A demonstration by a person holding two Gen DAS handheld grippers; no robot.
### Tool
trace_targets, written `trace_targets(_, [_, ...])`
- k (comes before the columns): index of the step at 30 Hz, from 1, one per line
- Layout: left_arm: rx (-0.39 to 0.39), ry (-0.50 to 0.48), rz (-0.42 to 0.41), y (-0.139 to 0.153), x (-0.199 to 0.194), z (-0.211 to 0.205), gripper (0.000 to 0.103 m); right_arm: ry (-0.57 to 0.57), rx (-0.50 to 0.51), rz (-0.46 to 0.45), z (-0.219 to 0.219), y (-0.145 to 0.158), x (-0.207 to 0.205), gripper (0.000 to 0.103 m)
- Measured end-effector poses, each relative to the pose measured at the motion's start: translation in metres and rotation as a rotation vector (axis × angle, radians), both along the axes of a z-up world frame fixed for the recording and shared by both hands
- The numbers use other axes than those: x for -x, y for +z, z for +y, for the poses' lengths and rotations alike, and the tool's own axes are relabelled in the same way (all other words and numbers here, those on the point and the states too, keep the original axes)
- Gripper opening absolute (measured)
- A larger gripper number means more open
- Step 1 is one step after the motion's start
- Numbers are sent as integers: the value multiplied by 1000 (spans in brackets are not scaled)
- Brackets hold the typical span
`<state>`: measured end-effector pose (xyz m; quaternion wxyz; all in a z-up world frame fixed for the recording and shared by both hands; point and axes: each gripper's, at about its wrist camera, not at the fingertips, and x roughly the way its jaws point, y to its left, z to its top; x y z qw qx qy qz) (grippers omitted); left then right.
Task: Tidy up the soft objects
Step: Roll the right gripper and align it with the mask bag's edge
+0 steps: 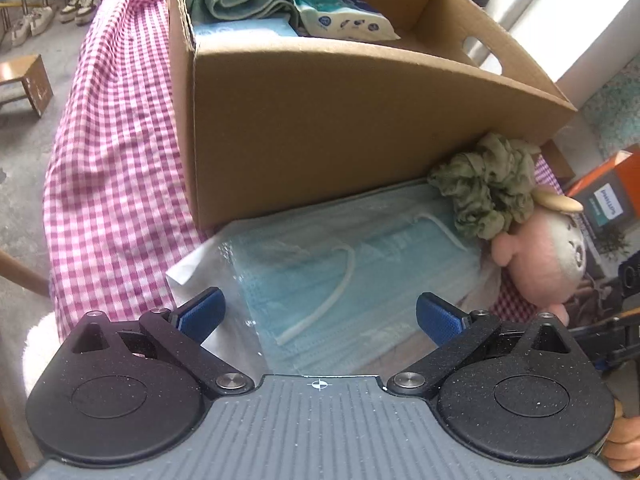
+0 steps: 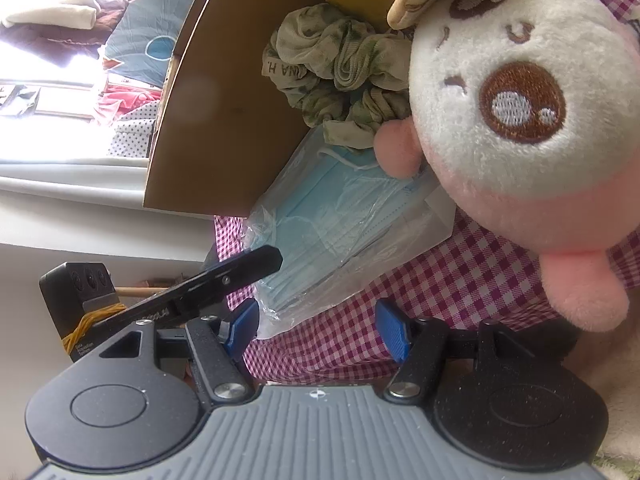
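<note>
A clear bag of blue face masks (image 1: 344,264) lies on the pink checked cloth in front of a cardboard box (image 1: 340,120). My left gripper (image 1: 320,314) hovers just over the bag's near end, open, its blue pads on either side and apart from it. A green scrunchie (image 1: 486,188) leans on the box's corner, with a pink and white plush toy (image 1: 548,256) beside it. In the right wrist view the plush toy (image 2: 520,120) fills the upper right, and the scrunchie (image 2: 340,76) and mask bag (image 2: 340,232) lie beyond. My right gripper (image 2: 318,330) is open over the cloth, holding nothing.
Inside the box are a green towel (image 1: 240,0), a tissue pack (image 1: 344,16) and a blue packet (image 1: 244,28). The other gripper's black finger (image 2: 228,276) shows at the left of the right wrist view. An orange and grey carton (image 1: 604,196) stands right of the table; a wooden stool (image 1: 28,84) is on the floor.
</note>
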<state>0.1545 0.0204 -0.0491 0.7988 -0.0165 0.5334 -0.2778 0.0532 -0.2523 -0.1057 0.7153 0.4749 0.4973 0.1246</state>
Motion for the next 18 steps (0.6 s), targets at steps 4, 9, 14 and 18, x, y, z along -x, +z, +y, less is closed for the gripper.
trace_targets(4, [43, -7, 54, -1, 6, 8, 102, 1, -5, -1, -2, -1, 0, 67])
trace_targets(9, [80, -17, 113, 0, 19, 19, 102, 3, -9, -2, -3, -1, 0, 68])
trace_targets(14, [62, -31, 133, -1, 34, 21, 101, -1, -11, -3, -6, -2, 1, 68])
trace_targets(18, [117, -71, 179, -3, 55, 22, 102, -2, -17, -1, -6, -3, 2, 68])
